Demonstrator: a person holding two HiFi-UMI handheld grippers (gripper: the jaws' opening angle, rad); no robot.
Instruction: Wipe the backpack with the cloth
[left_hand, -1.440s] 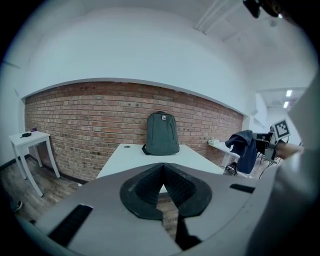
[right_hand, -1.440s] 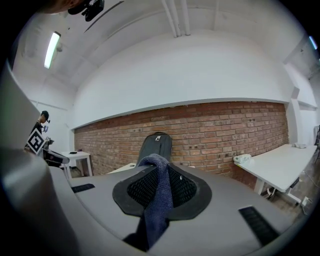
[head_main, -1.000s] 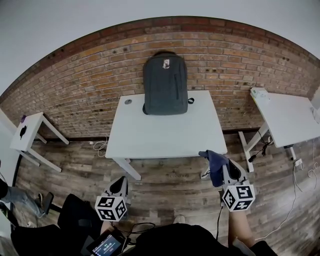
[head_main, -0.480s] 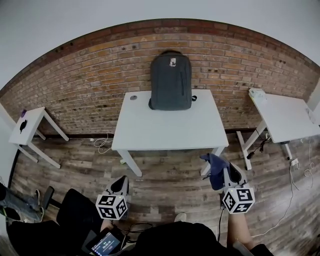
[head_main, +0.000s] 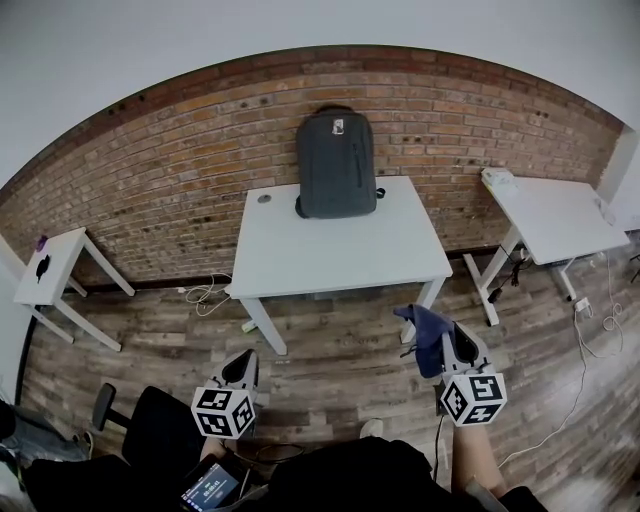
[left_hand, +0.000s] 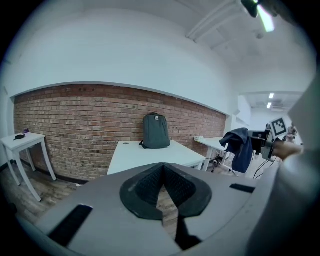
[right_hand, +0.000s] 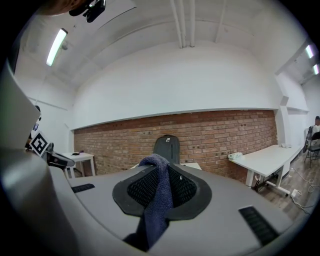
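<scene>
Right gripper (head_main: 438, 332), lower right in the head view, still pinches the dark blue fabric cloth (right_hand: 156, 205). The left gripper (head_main: 240, 368) is pressed together, empty. Only the view has drifted. The dark grey backpack (head_main: 336, 165) stays upright at upper centre on the white table (head_main: 330, 255), well apart, so wiping hasn't begun.
</scene>
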